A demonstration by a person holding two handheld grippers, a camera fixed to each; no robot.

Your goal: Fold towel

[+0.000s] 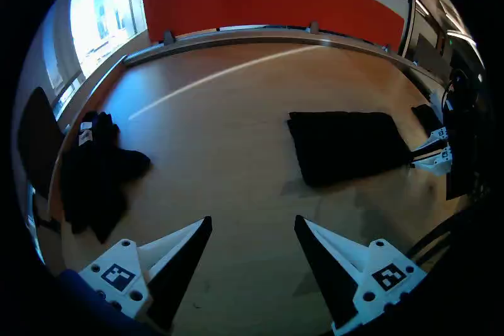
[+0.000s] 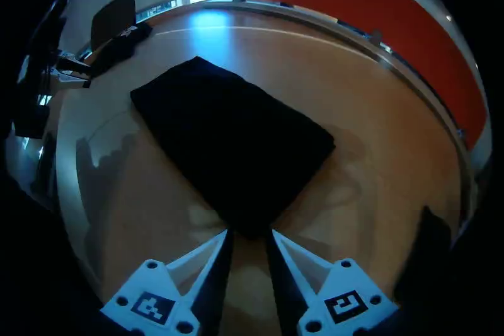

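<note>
- On the pale wooden worktop (image 1: 239, 115), toward its right side in the left gripper view, lies the black rectangular cloth towel (image 1: 343, 147), flat and already folded into a thick, neat oblong.
- Its near corner sits right at the tips of the right claw (image 2: 249, 233). The fingers stand only narrowly apart with the corner between them, and I cannot tell whether they pinch the cloth or merely bracket it.
- The left claw (image 1: 252, 219) hovers well apart from the towel, fingers spread wide over bare wood and holding nothing.
- Step in hand, as I judge it: either a last fold or squaring off the finished bundle, led by the right claw at that corner.
- The next move calls for a firm pinch through all the layers at the corner. For another fold, the left claw must also come across to take the neighbouring corner, so that the edges travel together.
- Counted: one folded towel and two claws.
- Also one crumpled heap of black cloth (image 1: 94, 166) at the worktop's left edge, its pieces too tangled to number.
- Also one long red partition panel (image 1: 271, 2) along the far edge and one dark chair back (image 1: 38, 134).
</note>
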